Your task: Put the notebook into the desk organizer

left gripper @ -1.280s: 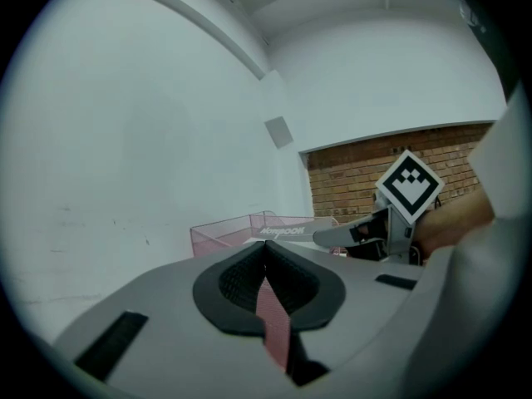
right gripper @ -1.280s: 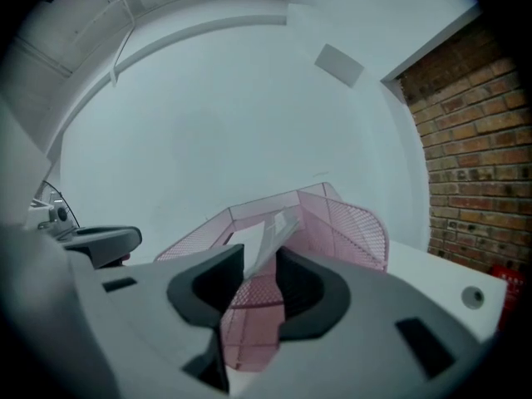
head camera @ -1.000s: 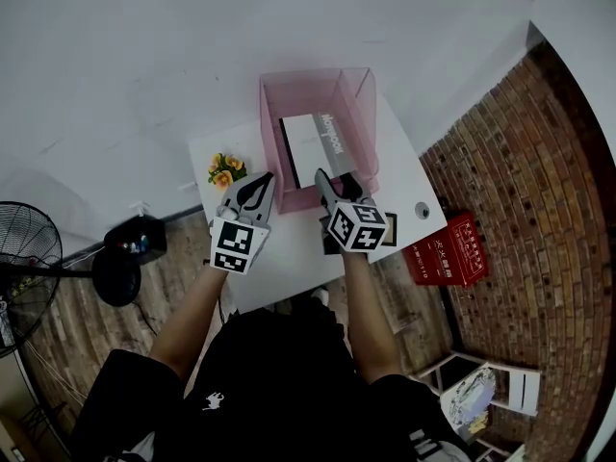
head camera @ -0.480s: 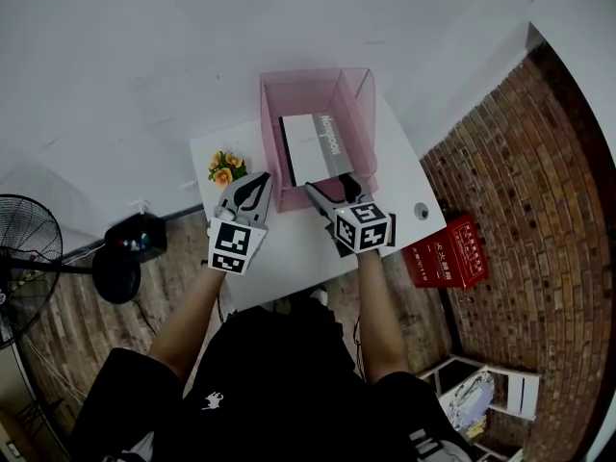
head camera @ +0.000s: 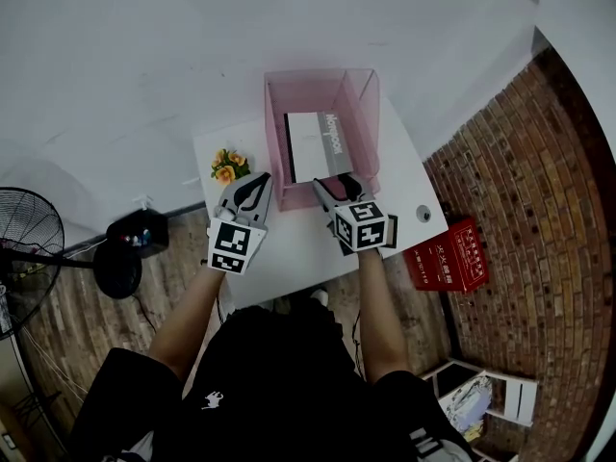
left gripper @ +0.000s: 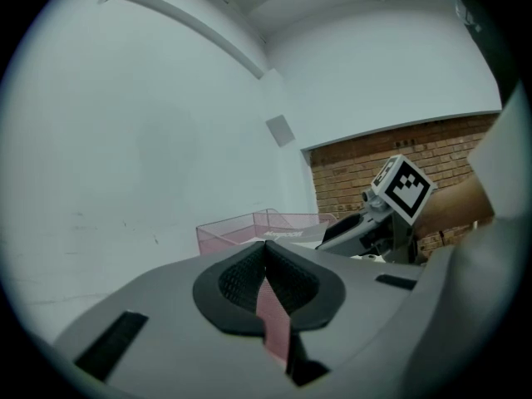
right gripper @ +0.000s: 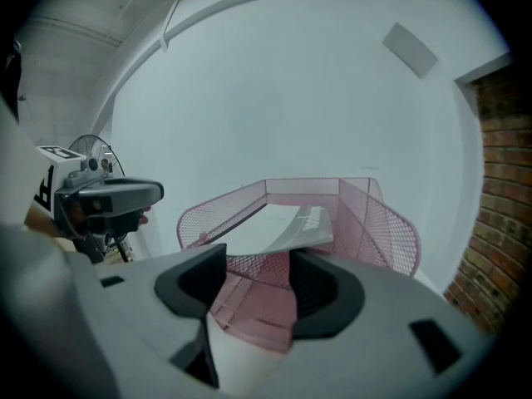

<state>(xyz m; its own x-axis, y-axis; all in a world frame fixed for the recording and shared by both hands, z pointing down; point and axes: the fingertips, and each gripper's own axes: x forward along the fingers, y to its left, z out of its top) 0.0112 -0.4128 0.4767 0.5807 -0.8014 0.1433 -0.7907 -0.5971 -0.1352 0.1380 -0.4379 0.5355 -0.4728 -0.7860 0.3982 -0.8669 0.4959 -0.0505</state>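
Currently the white-and-grey notebook is lying inside the pink wire-mesh desk organizer. It's lying cover up, with the grey printed strip running along the side nearer the organizer's right wall. In the right gripper view its near edge is showing above the organizer's low front lip. The organizer is standing at the far side of the small white table, close to the white wall.

The right gripper is hovering just in front of the organizer's near edge and pointing into it. Its jaws are standing well apart and have just been closing in a bit. Nothing is sitting between the pads; only mesh and table are showing through the gap. It isn't touching the notebook.

The left gripper is sitting just beside the organizer's left wall, near the front corner. Its jaws are meeting at the tips. A thin pink strip is showing in the slit behind them. I can't tell if that's mesh being pinched or just seen through.

Off-task items:
- A pot of yellow-orange flowers is sitting at the table's left edge, beside the left gripper.
- A black pedestal fan is standing on the wood floor at far left.
- A red box is lying by the brick wall.
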